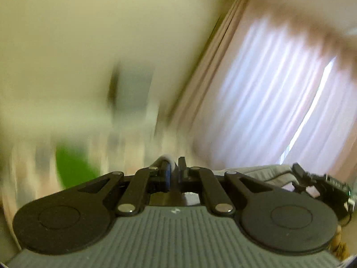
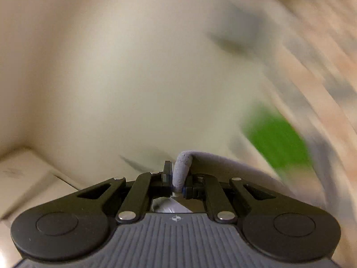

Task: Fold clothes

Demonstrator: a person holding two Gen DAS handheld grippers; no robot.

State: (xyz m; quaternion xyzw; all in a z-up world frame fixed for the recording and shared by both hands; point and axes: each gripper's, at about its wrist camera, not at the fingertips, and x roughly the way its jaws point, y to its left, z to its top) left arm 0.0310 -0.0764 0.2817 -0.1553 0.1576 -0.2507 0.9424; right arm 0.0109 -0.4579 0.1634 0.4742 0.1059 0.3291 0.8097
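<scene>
The grey cloth [image 2: 181, 169] is pinched at a rolled edge between the jaws of the right gripper [image 2: 177, 178], which are clamped on it; from there the cloth runs off to the right and down past the gripper's body. In the left wrist view the left gripper [image 1: 175, 169] has its jaws drawn together on a thin pale fold of the same cloth [image 1: 267, 173], which stretches rightward, just above the gripper's linkage, to the right gripper [image 1: 312, 178] seen near the frame's edge. Both grippers point up and outward at walls rather than down at a surface.

Around them: a cream wall [image 1: 89, 33] and a pink curtain [image 1: 279, 89] with a bright slit of daylight in the left view; a pale wall [image 2: 111, 67] and a white ledge [image 2: 24, 174] at lower left in the right view. A green patch [image 2: 276, 138] shows in both views.

Both backgrounds are smeared by motion blur; the green patch and a dark rectangle [image 1: 131, 87] on the wall cannot be identified. Most of the cloth is out of frame.
</scene>
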